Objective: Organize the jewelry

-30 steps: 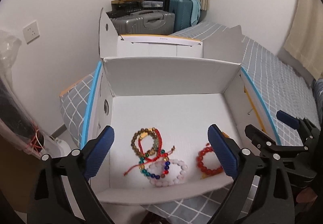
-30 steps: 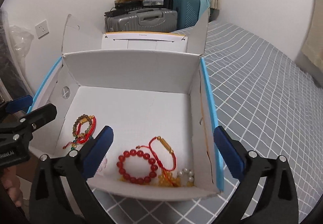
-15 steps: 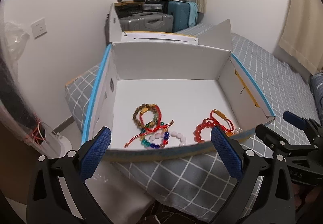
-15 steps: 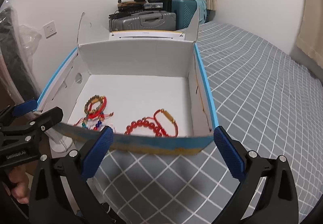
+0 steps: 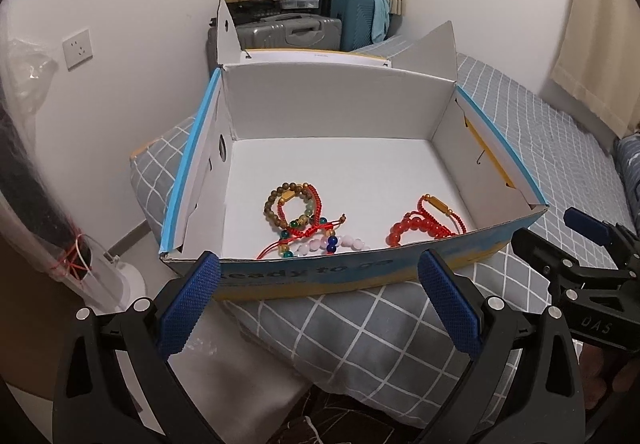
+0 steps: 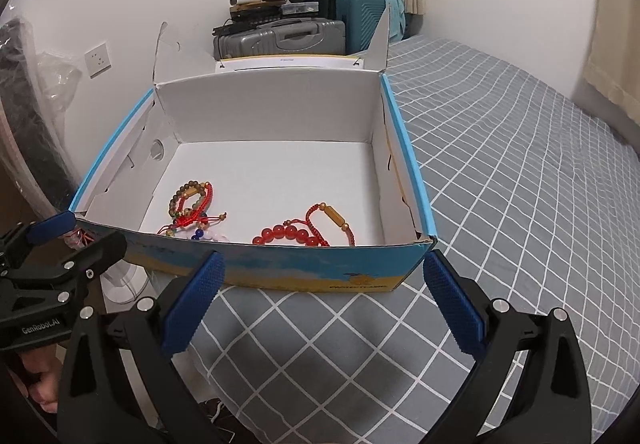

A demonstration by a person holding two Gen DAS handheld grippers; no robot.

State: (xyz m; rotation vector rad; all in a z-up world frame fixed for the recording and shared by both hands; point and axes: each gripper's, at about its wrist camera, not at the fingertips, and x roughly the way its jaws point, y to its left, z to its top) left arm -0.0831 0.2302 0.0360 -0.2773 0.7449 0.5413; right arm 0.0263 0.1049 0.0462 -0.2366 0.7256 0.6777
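Observation:
An open white cardboard box [image 5: 332,108] with blue edges sits on the grey checked bed. Inside at the front left lies a tangle of bracelets: brown beads [image 5: 276,204], red cord [image 5: 316,224], white and blue beads [image 5: 320,244]. At the front right lie a red bead bracelet [image 5: 416,230] and a red cord bracelet with a gold tube [image 5: 438,206]. The same box [image 6: 272,108] and red bead bracelet [image 6: 288,235] show in the right wrist view. My left gripper [image 5: 320,300] and right gripper [image 6: 324,300] are open and empty, in front of the box's front wall.
Grey and teal suitcases [image 5: 304,30] with clutter stand behind the box against the wall. The bed [image 6: 520,172] stretches to the right. A wall socket [image 5: 78,48] and a plastic-wrapped object [image 5: 36,204] are at the left. The bed's near edge drops off below the grippers.
Both grippers have pulled back and up from inside the box to in front of its front wall. The bracelets have not moved.

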